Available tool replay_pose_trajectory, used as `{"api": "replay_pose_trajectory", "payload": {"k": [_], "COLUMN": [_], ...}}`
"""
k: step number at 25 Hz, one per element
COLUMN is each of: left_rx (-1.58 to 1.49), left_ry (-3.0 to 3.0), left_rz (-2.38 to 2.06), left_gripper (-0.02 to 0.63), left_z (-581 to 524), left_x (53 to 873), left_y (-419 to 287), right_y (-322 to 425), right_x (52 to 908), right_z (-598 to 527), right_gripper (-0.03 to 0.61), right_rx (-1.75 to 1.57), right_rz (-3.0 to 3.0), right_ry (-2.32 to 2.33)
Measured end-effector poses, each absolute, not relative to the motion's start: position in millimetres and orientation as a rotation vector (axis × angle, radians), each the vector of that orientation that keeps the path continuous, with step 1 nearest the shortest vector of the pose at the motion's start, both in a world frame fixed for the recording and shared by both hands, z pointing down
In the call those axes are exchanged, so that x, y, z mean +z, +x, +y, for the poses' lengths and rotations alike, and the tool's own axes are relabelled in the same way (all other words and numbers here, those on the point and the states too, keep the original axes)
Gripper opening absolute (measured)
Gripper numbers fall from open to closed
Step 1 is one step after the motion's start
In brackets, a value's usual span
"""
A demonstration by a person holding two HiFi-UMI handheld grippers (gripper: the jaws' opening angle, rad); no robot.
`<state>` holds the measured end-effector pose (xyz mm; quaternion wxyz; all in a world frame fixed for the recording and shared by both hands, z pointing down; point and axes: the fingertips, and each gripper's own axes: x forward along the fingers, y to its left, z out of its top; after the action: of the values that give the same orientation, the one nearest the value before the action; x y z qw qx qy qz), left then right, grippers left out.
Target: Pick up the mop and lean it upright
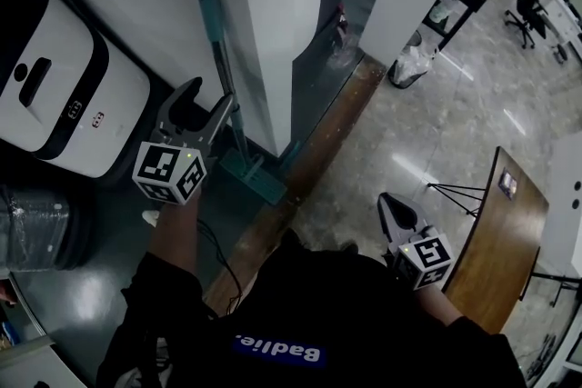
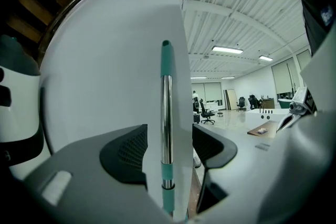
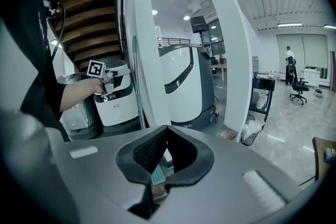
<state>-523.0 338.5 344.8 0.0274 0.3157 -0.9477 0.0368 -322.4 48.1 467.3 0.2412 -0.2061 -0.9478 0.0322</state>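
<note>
Head view, mop [image 1: 225, 77] upright against white pillar [image 1: 268, 23], handle up

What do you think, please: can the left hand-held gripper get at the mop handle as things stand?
Very likely yes: the left hand-held gripper has its jaws apart, and the mop handle stands right between them, seemingly untouched by either pad. Nothing else blocks the way.

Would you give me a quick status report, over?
Left gripper open around mop; right gripper shut, empty. It leans upright on white pillar. Nothing blocking.
</note>
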Motion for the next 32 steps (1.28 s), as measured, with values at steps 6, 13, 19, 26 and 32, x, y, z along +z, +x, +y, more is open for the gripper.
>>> {"api": "replay_pose_trajectory", "payload": {"k": [6, 13, 19, 26, 32], "left_rx": [0.128, 0.121, 0.139, 0.054, -0.059], "left_ry": [0.938, 0.887, 0.845, 0.767, 0.707], "left_rz": [-2.945, -2.948, -2.951, -2.973, -3.006], "left_gripper": [0.287, 0.276, 0.241, 0.172, 0.079], "left_z": [321, 276, 228, 188, 193], "left_x": [333, 327, 319, 322, 321], "left_y": [-500, -457, -404, -332, -271], "right_y": [-316, -292, -265, -248, -233], "right_x": [462, 462, 482, 490, 457], "right_z": [33, -16, -39, -31, 4], "right_gripper": [0.006, 0.006, 0.006, 0.006, 0.006], "right_rx": [0.102, 0.179, 0.277, 0.288, 0.226], "right_rz": [-2.617, -2.646, -2.607, -2.549, -2.555], "right_ry": [-0.604, -0.600, -0.710, -0.913, -1.086]}}
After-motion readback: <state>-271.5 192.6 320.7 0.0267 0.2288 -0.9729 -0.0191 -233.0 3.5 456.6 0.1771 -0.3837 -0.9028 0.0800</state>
